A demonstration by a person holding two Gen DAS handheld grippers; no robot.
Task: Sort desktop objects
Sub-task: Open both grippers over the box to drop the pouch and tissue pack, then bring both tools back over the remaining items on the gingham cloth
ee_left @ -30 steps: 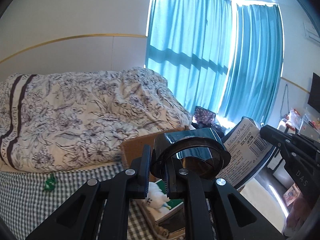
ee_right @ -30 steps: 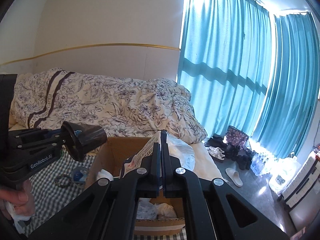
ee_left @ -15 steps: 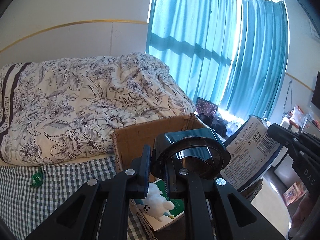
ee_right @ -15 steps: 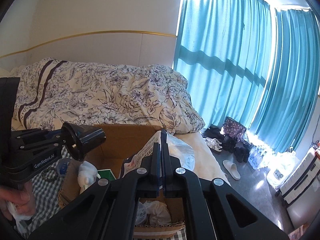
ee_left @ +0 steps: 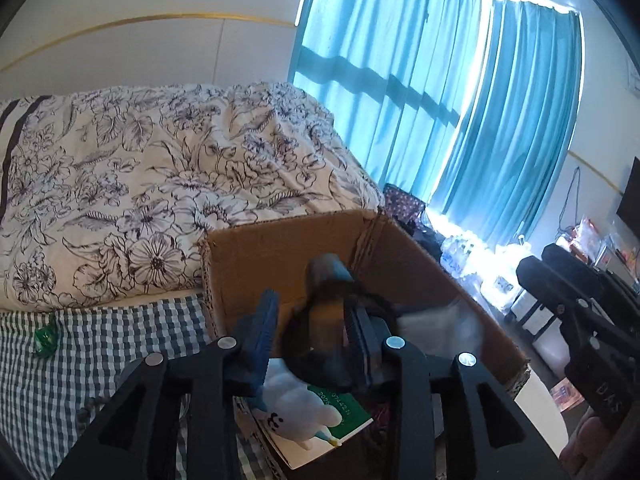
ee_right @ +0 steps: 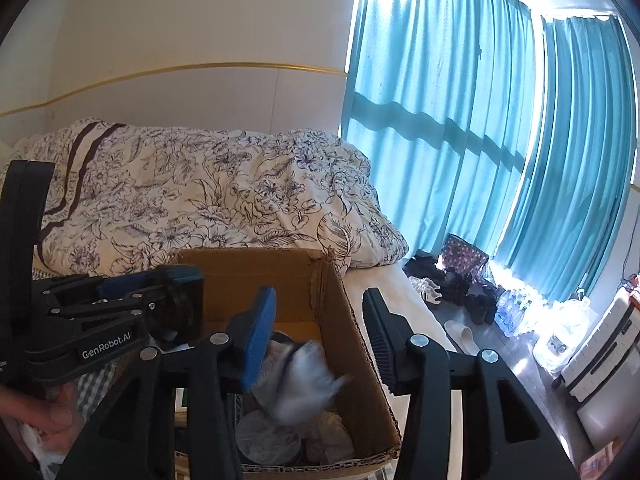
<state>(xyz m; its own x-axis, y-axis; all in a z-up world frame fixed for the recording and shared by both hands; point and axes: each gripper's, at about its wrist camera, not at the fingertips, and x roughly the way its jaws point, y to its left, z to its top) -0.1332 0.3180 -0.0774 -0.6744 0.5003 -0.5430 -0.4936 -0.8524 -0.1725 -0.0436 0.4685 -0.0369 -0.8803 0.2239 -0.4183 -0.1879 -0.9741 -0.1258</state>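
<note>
1. Gaping wide over the cardboard box point(ee_right: 340, 312), the right hand-held gripper point(ee_right: 320, 332) held nothing; a blurred white packet point(ee_right: 304, 380) sat below it inside, apparently just released.
2. Spread apart too, the left hand-held gripper point(ee_left: 312, 332) hung above the same box, a dark jar point(ee_left: 332, 312) blurred between its fingers, likely dropping in.
3. Left of the box lay the checked counter point(ee_left: 100, 340).

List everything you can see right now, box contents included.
cardboard box: 1, brown, by the checked cloth
dark container: 1, black, blurred, over the box
white packet: 1, blurred, inside the box
plush toy: 1, white, in the box
booklet: 1, green, under the plush toy
wrapper: 1, green, on the checked cloth
duvet: 1, floral, on the bed
curtains: 2, teal, at the window
left gripper: 1, black, open around the dark container
right gripper: 1, black, open above the box
</note>
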